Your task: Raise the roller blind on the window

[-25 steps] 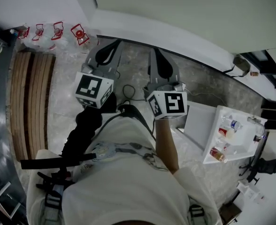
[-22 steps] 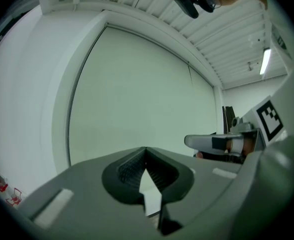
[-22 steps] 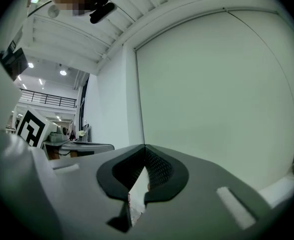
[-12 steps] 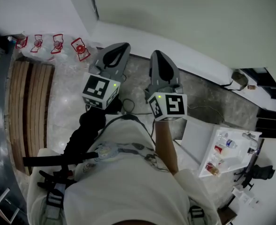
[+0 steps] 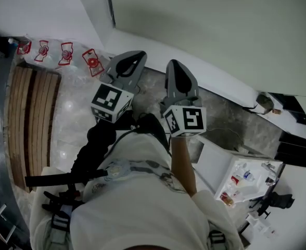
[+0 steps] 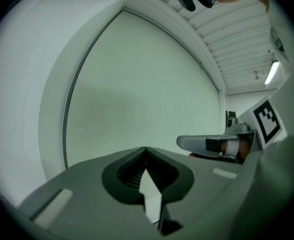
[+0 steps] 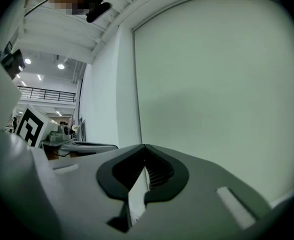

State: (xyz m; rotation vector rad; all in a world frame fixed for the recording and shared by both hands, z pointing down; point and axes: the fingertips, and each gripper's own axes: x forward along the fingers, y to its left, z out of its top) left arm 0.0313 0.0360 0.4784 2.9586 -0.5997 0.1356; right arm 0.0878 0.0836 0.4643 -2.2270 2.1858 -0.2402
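Note:
The pale grey-green roller blind (image 5: 220, 30) hangs fully down over the window and fills both gripper views (image 6: 147, 94) (image 7: 217, 84). A thin dark line (image 6: 69, 114) runs down its left edge; whether this is the cord I cannot tell. My left gripper (image 5: 128, 61) and right gripper (image 5: 175, 67) are held side by side in front of the blind's lower part, pointing at it and apart from it. Both are shut with nothing between the jaws (image 6: 146, 149) (image 7: 145, 146). Each gripper shows in the other's view, the right gripper (image 6: 207, 144) and the left gripper (image 7: 87, 146).
A white sill (image 5: 194, 61) runs below the blind. A slatted wooden bench (image 5: 33, 119) stands at the left, with red-printed clear bottles (image 5: 64, 53) along the wall beside it. A white tray (image 5: 246, 163) with small bottles is at the lower right. Cables lie on the marble floor (image 5: 220, 119).
Both grippers have risen and moved forward toward the blind, staying side by side with their jaws shut. The head view has tilted up, showing more of the blind.

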